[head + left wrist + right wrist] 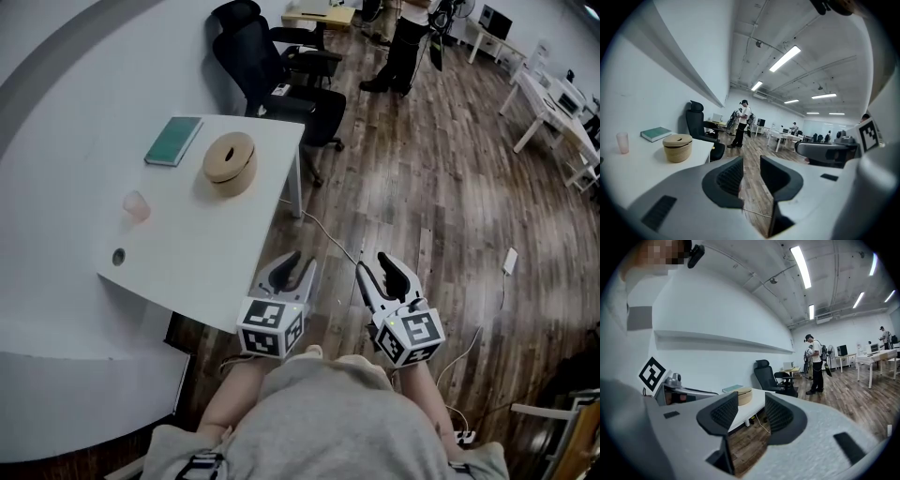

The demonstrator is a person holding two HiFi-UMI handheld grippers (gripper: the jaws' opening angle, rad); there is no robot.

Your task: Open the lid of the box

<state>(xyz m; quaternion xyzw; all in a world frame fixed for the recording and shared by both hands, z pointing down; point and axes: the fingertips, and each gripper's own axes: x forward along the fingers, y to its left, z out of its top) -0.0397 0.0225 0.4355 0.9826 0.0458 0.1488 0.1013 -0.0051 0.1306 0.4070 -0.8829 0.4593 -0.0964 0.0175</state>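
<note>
The round wooden box [230,161], its lid on, stands near the far right edge of the white table [187,262]. It shows small in the left gripper view [677,146] and, partly behind a jaw, in the right gripper view [743,395]. My left gripper [298,262] hangs just off the table's near right corner, over the floor and well short of the box. Its jaws [751,168] stand a little apart with only floor seen between them. My right gripper [377,267] is beside it over the floor, also open and empty [752,411].
A green book [173,141] lies behind the box and a pink cup [137,206] stands to its left. A black office chair [272,66] sits past the table's far end. A person [403,47] stands farther off. A cable [328,234] runs across the wooden floor.
</note>
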